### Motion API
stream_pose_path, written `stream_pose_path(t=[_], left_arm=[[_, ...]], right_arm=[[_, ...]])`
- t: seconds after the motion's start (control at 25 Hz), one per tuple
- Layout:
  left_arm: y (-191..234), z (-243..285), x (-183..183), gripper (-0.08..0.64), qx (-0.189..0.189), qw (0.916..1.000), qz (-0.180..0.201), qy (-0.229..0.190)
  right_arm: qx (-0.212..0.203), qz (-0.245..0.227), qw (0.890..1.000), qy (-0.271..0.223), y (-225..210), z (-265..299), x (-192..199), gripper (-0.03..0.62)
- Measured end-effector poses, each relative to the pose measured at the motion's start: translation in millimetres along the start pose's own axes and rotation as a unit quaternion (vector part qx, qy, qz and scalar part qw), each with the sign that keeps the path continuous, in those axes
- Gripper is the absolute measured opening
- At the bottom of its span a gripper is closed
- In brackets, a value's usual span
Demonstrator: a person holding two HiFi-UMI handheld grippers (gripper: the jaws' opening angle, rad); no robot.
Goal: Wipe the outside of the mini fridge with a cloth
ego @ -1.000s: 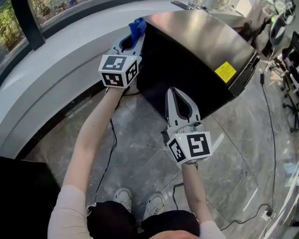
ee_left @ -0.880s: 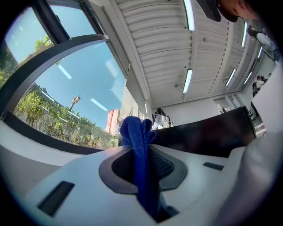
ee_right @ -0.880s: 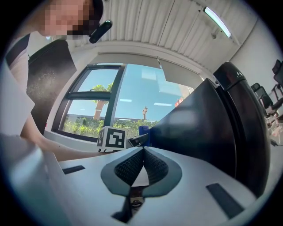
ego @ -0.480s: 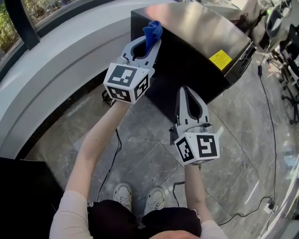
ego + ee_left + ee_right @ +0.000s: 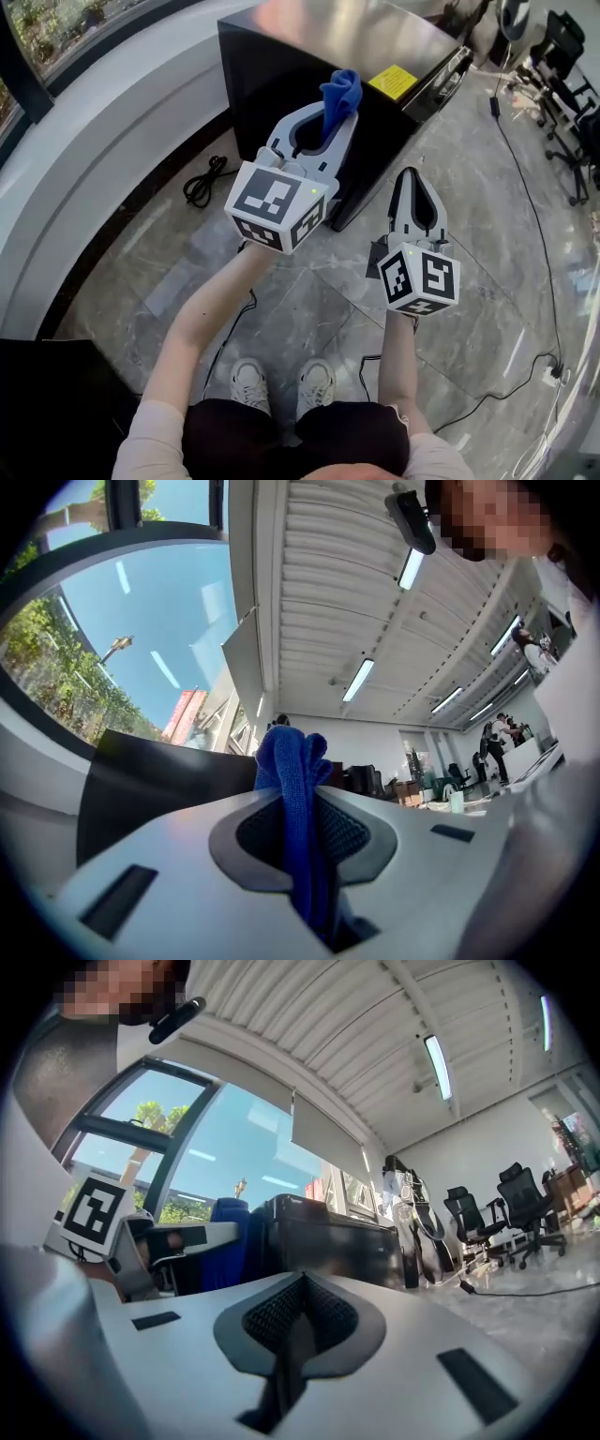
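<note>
Stone floor (image 5: 487,216), left hand-held gripper (image 5: 337,111) tight on blue cloth (image 5: 343,89)

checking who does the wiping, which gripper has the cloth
The left gripper: its jaws are shut on the blue cloth, which sticks out past the tips. The right gripper is shut with nothing between its jaws.

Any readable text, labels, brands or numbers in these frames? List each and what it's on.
Nothing here can be read as text.
Yellow label on the mini fridge: print too small to read.
Marker cube on the left gripper, and the one on the right gripper: black-and-white square patterns only, no letters or numbers.
Blue cloth in the left gripper: no print visible.
</note>
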State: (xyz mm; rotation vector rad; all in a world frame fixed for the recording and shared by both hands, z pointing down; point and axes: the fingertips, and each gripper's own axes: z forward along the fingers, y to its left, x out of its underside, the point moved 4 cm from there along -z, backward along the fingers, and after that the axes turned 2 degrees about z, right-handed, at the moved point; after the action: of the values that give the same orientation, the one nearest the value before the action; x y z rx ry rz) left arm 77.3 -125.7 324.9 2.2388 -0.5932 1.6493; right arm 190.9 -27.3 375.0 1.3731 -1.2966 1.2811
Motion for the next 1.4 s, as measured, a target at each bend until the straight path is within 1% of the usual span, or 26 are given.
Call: stream_pose_path(t=[0.24, 0.4, 0.56, 0.64, 0.72, 0.8, 0.92, 1.0, 1.16, 1.4], left_arm=[[-42.9, 6.2, 0.3, 0.06, 0.043, 0.9989, -0.017, 0.004], [-68.7, 10.1, 1.4, 0.06, 0.079, 0.9968, -0.015, 0.008], [-75.6, 9.4, 2.2, 0.06, 0.09, 0.9955, -0.028, 0.012], [-73.8, 7.1, 0.1, 0.06, 0.089, 0.9957, -0.025, 0.007], [-63.9, -1.8, -2.9, 0.06, 0.072, 0.9973, -0.017, -0.006], [-44.2, -15.1, -6.4, 0.06, 0.039, 0.999, -0.006, -0.021], [-5.2, -32.6, -11.9, 0.06, -0.018, 0.9987, 0.037, -0.031], [24.9, -42.4, -13.5, 0.06, -0.055, 0.9962, 0.06, -0.03], [90.9, -55.3, -7.4, 0.06, -0.124, 0.9892, 0.076, -0.017], [166.2, -57.3, 22.5, 0.06, -0.182, 0.98, 0.079, 0.02]], right_arm=[[0.009, 0.0, 1.0, 0.001, -6.6, -6.7, -1.3, 0.012], [0.004, -0.001, 1.0, 0.001, -3.8, -6.7, -1.9, 0.012], [-0.002, 0.001, 1.0, 0.001, -1.3, -7.4, -1.4, 0.014], [-0.004, 0.002, 1.0, -0.001, -1.1, -6.4, -2.3, 0.012], [-0.007, 0.006, 1.0, -0.005, 0.7, -5.6, -2.7, 0.014], [-0.014, 0.011, 1.0, -0.01, 5.3, -4.7, -2.6, 0.012], [-0.035, 0.015, 0.999, -0.012, 18.7, -0.1, -0.8, 0.012], [-0.053, 0.011, 0.998, -0.009, 30.8, 5.1, 3.2, 0.012], [-0.085, 0.012, 0.996, -0.002, 50.0, 13.1, 12.7, 0.012], [-0.113, -0.001, 0.993, 0.021, 63.0, 18.7, 33.2, 0.012]])
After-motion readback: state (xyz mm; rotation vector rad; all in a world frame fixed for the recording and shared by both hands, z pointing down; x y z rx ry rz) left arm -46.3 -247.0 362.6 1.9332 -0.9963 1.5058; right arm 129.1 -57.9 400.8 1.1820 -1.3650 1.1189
